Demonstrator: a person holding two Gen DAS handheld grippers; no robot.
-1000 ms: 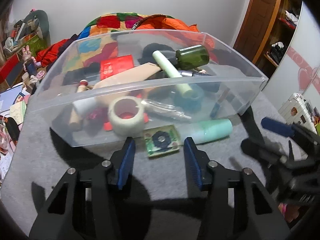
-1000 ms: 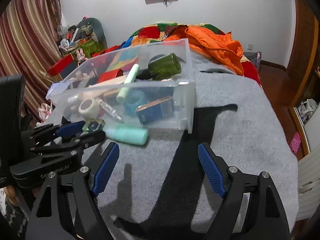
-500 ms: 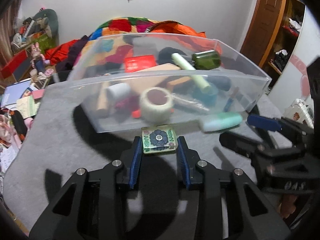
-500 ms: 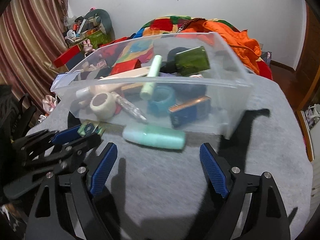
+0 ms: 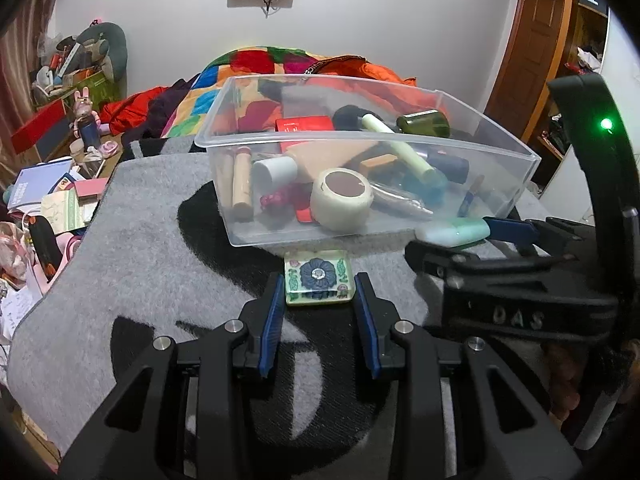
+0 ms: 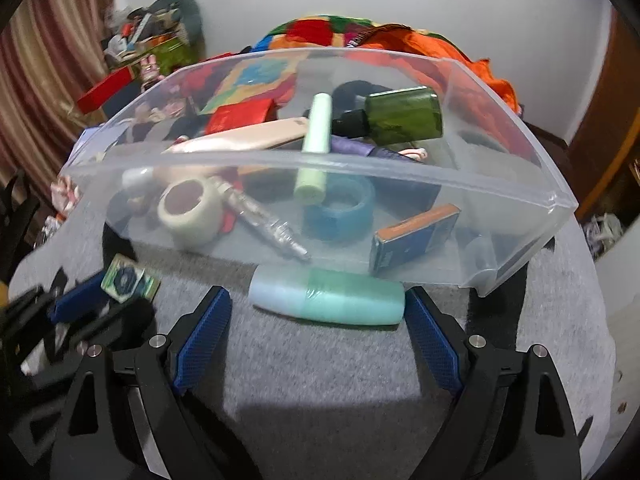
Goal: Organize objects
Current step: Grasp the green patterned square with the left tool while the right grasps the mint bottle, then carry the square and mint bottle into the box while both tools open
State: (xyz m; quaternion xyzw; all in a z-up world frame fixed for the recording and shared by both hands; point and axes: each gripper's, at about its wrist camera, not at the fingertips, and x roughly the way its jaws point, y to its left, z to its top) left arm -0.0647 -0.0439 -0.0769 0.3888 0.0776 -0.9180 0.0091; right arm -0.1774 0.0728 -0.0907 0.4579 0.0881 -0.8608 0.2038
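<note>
A clear plastic bin [image 5: 224,142] [image 6: 520,200] full of small items stands on the grey blanket. My left gripper [image 5: 319,294] is shut on a square green tile with a blue flower [image 5: 318,282] just in front of the bin; the tile also shows in the right wrist view [image 6: 128,280]. A mint-green bottle [image 6: 326,298] [image 5: 454,232] lies on its side against the bin's front wall. My right gripper [image 6: 318,308] is open, with its blue pads at either end of the bottle, not closed on it.
The bin holds a tape roll [image 5: 342,198], a blue tape ring [image 6: 340,208], a dark green bottle [image 6: 400,114], a pale green tube [image 6: 314,148] and a red box [image 5: 304,124]. Clutter [image 5: 52,196] lies left of the bed; a colourful quilt [image 5: 260,60] lies behind.
My left gripper closed on the flower tile and drew back slightly from the bin. My right gripper moved in until its open fingers straddle the mint-green bottle.
</note>
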